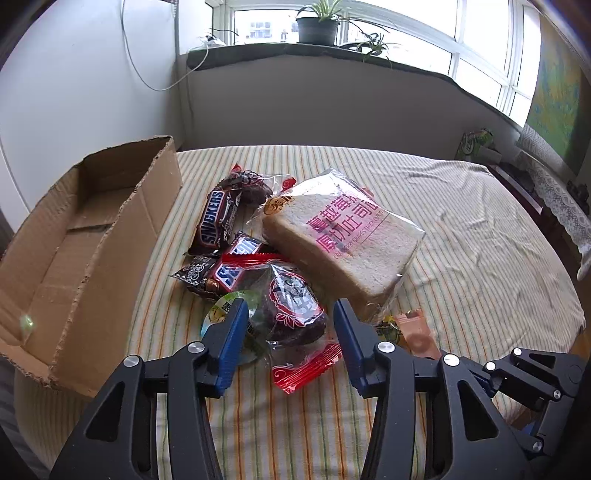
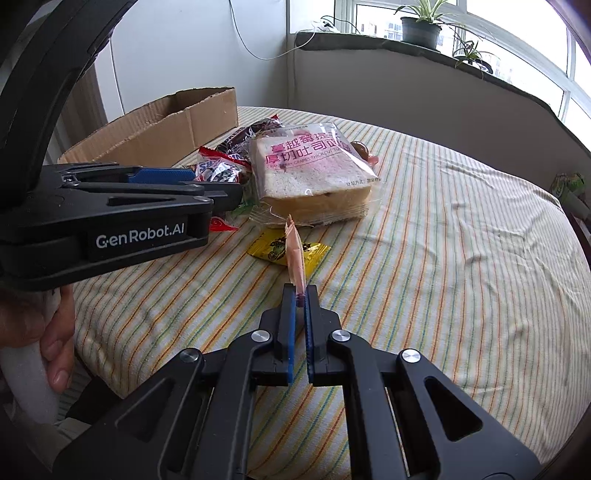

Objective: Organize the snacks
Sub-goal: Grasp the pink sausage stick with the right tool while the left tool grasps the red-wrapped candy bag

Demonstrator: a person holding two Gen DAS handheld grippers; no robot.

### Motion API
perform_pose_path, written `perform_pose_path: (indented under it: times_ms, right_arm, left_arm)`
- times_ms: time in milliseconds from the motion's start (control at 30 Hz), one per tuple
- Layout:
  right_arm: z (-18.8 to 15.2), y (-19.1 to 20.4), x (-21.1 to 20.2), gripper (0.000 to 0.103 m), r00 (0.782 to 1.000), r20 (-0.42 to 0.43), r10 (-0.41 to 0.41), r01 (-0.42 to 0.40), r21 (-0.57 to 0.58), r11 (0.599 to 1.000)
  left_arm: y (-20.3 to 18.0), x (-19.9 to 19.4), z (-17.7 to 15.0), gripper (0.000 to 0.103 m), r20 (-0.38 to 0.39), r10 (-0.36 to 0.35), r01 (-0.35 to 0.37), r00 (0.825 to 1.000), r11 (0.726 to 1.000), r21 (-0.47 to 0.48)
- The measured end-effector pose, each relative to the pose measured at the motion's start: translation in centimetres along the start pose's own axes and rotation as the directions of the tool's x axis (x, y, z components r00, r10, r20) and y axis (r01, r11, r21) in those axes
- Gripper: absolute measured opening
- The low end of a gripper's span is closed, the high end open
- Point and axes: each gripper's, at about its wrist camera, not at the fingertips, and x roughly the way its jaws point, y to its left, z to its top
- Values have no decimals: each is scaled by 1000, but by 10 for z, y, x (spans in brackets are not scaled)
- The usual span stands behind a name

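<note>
A pile of snacks lies on the striped tablecloth [image 1: 461, 258]: a bagged toast slice [image 1: 343, 240], a Snickers bar [image 1: 218, 221], a second Snickers [image 1: 231, 271] and a red-wrapped dark cake [image 1: 295, 314]. My left gripper [image 1: 290, 315] is open, its blue fingers on either side of the red-wrapped cake. My right gripper [image 2: 301, 291] is shut on a thin orange packet [image 2: 295, 254], held edge-up above a yellow packet [image 2: 291, 249]. The toast [image 2: 310, 173] lies beyond it. The orange packet also shows in the left wrist view [image 1: 417, 332].
An open cardboard box [image 1: 85, 240] stands on the table's left side; it also shows in the right wrist view [image 2: 166, 125]. A green jelly cup [image 1: 229, 306] lies under the left finger. A windowsill with potted plants [image 1: 317, 26] is behind. The table's edge curves at right.
</note>
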Motion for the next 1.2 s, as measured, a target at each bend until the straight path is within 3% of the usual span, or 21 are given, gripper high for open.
perform_pose_path:
  times_ms: [200, 533, 567, 833, 900, 967, 1100, 1200]
  right_arm:
    - [4, 3, 2, 5, 1000, 9, -15, 16, -8, 1000]
    - [9, 2, -2, 4, 999, 36, 18, -19, 28, 999]
    - [9, 2, -4, 4, 999, 43, 20, -22, 31, 999]
    - [9, -1, -18, 4, 998, 59, 7, -9, 43, 999]
    - [8, -1, -20, 4, 998, 60, 3, -6, 44, 999]
    - [6, -2, -22, 4, 998, 59, 3, -6, 45, 999]
    - [5, -6, -23, 4, 998, 61, 7, -11, 55, 998]
    - [4, -9, -22, 4, 998, 59, 14, -18, 64, 998]
  left_arm:
    - [0, 1, 0, 41, 8, -9, 9, 1000, 1000, 19]
    - [12, -2, -2, 32, 33, -96, 98, 995, 994, -56]
    - [15, -3, -2, 17, 37, -106, 109, 994, 992, -71]
    - [19, -10, -2, 13, 37, -118, 121, 992, 989, -84]
    - [17, -9, -1, 14, 24, -104, 105, 994, 991, -80]
    - [16, -4, 1, 24, 0, -104, 103, 995, 991, -90]
    - [7, 1, 6, 62, -29, -70, 68, 997, 995, -67]
    - [-8, 6, 9, 63, -25, -37, 37, 999, 999, -6]
